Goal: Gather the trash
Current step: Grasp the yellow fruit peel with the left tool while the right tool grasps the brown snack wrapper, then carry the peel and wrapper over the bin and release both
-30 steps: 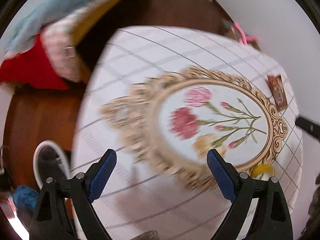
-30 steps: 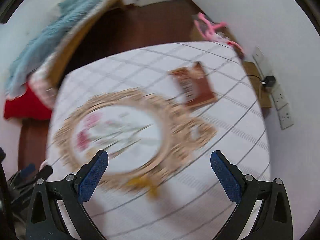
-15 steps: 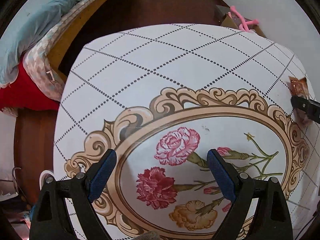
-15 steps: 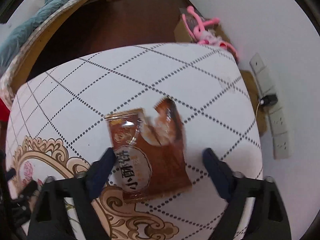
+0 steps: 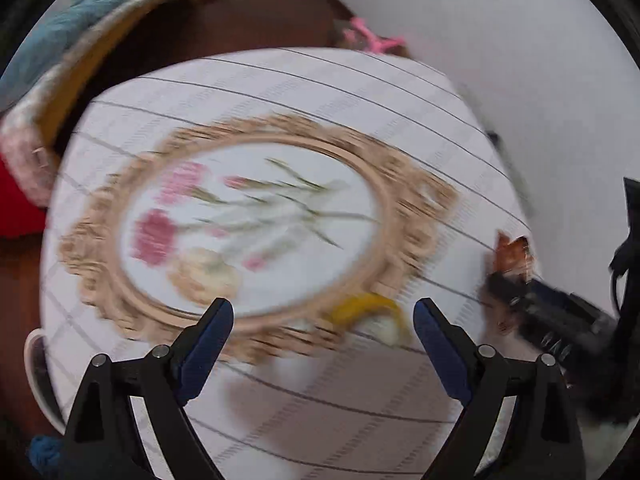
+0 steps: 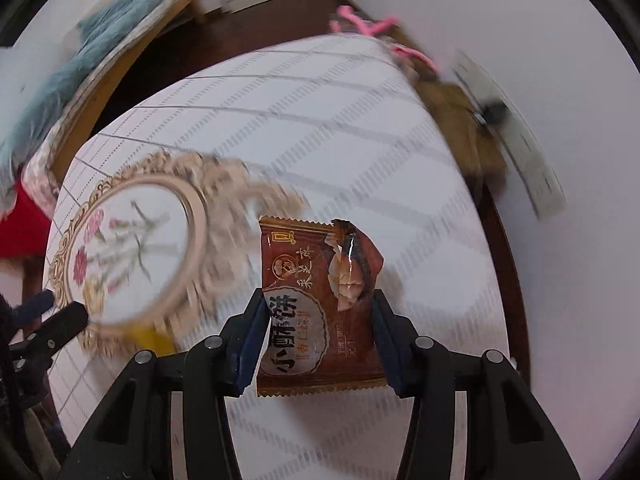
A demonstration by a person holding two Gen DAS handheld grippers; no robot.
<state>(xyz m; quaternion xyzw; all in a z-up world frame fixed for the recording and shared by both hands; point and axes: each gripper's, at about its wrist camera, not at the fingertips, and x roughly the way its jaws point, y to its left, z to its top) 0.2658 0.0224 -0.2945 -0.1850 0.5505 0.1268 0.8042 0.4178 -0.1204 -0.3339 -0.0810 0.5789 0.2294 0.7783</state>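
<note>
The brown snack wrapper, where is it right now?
Right wrist view: the brown snack wrapper sits between the closing right tongs, right of the table's floral oval.

The left gripper (image 5: 323,318), black-armed with blue pads, hangs with its jaws spread wide and nothing between them above a round white table (image 5: 280,92) printed with grid lines and a gold-framed oval of pink flowers. A blurred yellow curved scrap (image 5: 366,308) lies just beyond the fingertips. At the right edge, the other black gripper (image 5: 552,316) meets a torn brown wrapper (image 5: 512,254).
</note>
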